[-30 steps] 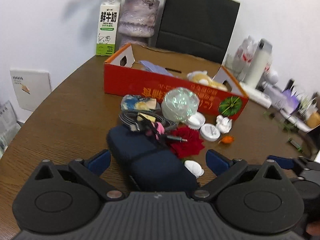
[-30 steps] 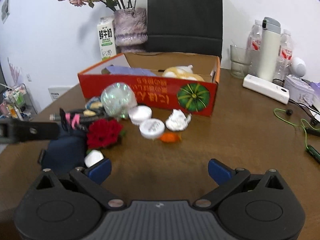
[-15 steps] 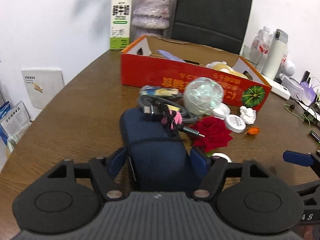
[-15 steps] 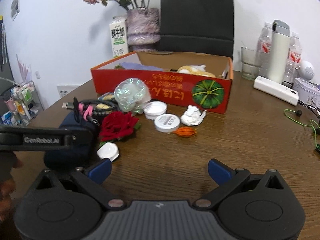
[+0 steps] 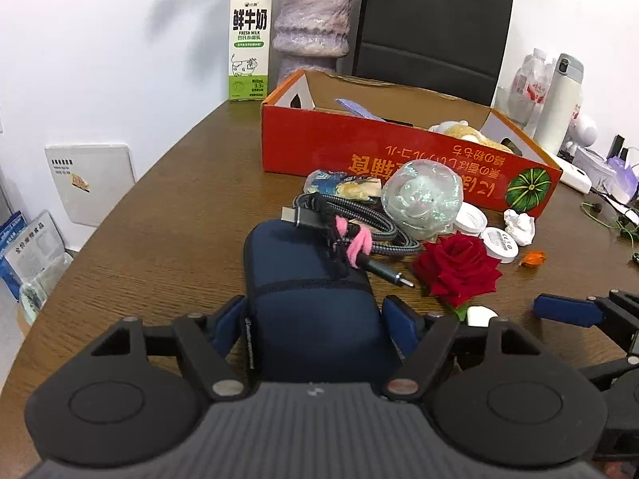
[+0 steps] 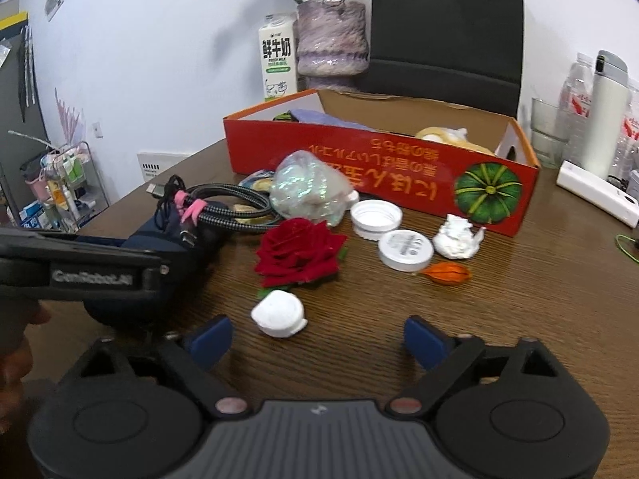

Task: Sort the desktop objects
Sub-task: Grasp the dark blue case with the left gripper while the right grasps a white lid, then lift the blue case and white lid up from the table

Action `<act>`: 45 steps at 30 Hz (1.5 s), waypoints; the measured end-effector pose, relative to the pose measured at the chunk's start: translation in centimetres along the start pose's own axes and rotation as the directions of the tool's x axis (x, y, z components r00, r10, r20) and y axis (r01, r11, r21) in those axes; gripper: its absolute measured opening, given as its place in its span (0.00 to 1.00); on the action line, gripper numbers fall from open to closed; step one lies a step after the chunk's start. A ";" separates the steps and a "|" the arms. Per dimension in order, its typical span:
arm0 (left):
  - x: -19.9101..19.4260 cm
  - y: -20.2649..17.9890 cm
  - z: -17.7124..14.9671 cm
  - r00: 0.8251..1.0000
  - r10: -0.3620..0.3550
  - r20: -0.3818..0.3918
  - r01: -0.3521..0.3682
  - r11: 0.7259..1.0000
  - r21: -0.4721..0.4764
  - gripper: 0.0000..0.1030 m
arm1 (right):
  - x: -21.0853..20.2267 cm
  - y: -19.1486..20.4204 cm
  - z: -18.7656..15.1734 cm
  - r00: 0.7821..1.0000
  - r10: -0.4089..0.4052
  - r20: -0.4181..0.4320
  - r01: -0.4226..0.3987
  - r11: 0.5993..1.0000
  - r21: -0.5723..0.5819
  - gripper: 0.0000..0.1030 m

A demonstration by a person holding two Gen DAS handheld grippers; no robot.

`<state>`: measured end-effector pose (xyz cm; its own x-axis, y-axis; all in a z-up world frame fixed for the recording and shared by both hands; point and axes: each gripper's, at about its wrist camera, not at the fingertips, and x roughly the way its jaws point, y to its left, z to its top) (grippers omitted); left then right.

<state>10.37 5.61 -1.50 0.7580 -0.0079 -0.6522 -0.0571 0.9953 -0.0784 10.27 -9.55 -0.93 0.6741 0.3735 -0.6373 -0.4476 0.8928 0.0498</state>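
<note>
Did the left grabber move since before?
Yes. The left gripper went forward toward the red box, and its jaws have just been closing around the blue pouch.

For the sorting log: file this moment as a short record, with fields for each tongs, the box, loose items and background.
left tongs: jaws have just closed in, pads against the sides of the navy pouch
on the pouch: braided cable with pink tie
right tongs: jaws have just narrowed, open, nothing between; small white piece just ahead
box: red cardboard box, open top, plush toy inside
loose items: red rose, two white lids, iridescent ball, orange pod
background: milk carton, vase, black bag
</note>
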 end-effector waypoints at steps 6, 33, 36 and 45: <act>0.1 0.2 -0.2 0.999 -0.023 0.024 0.023 0.999 0.030 0.67 | 0.1 0.8 -0.1 1.000 0.002 0.031 0.000 0.999 -0.045 0.61; -8.6 0.3 1.9 0.973 -0.128 0.194 0.113 0.990 0.086 0.23 | -5.1 -1.1 0.9 0.985 -0.014 0.171 0.012 1.000 0.017 0.26; -7.5 -0.4 1.8 0.979 -0.127 0.162 0.113 0.989 0.093 0.23 | -6.0 -1.3 0.8 0.983 -0.019 0.183 0.015 1.000 0.021 0.26; -5.6 1.1 -1.2 0.995 -0.100 0.010 0.100 0.994 0.032 0.71 | -6.7 -2.1 -1.3 0.991 -0.006 0.137 0.001 0.999 0.034 0.26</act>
<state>5.30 6.65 1.12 0.7665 -0.1065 -0.6334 0.0395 0.9921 -0.1191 5.89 -14.23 2.20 0.7507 0.3994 -0.5263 -0.4268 0.9012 0.0751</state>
